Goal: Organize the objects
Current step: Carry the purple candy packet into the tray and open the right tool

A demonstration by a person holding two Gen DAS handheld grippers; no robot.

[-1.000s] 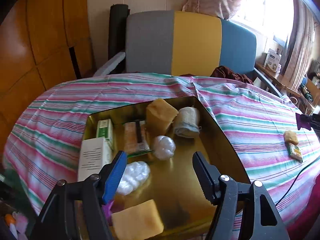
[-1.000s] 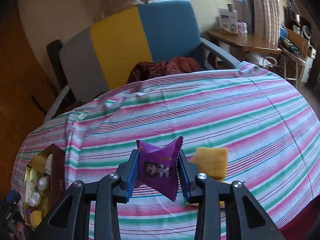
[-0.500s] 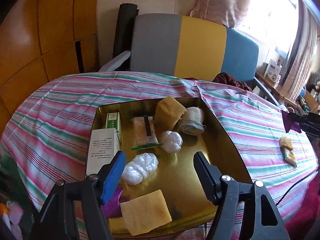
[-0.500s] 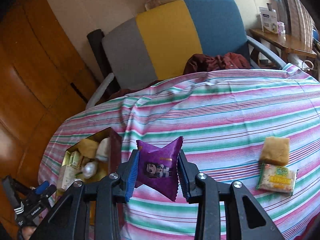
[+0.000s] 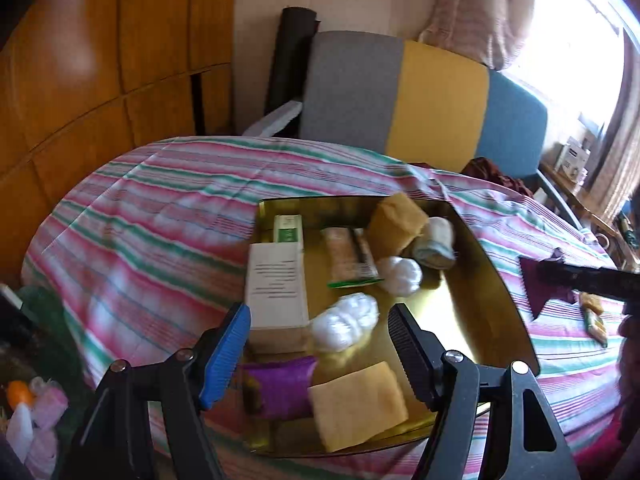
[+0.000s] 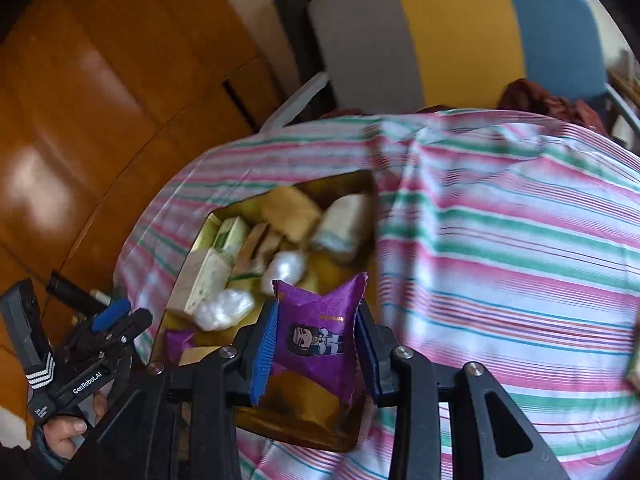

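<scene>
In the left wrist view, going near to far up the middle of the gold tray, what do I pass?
Yellow sponge → cotton wad → cotton ball → tan sponge → tray's far rim.

Right gripper [image 5: 576, 276] mostly cut off; tray [image 6: 312, 436] partly hidden.

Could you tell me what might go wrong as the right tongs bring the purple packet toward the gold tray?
The right tongs pinch the purple packet by its sides only, so it could slip. The gold tray is crowded near its front: a sponge and another purple packet lie there, so a drop could land on them or on the rim.
</scene>
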